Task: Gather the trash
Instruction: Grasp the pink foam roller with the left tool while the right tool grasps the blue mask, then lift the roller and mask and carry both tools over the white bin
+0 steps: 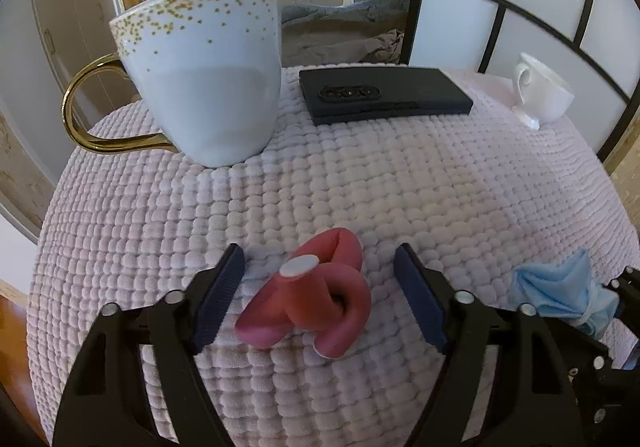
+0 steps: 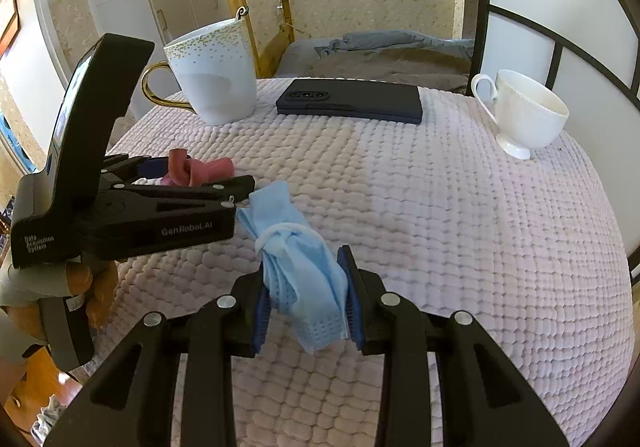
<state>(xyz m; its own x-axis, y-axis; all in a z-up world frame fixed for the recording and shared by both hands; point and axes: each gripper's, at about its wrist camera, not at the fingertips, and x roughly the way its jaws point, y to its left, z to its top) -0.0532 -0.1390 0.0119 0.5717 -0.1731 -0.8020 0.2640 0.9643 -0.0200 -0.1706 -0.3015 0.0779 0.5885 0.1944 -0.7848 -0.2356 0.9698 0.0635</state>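
Left claw (image 1: 320,287) is held wide around knotted red rubber balloon (image 1: 316,299), ready for pinching | right claw (image 2: 306,299) is clamped on crumpled blue paper mask (image 2: 304,271) at 6 o'clock on quilted pink desk (image 2: 440,227), for lifting away.

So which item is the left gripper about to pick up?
On the quilted pink cloth, near its front edge, lies a knotted pink foam tube with white end caps. It sits between the open jaws of the left gripper, unlike the blue face mask beside it.
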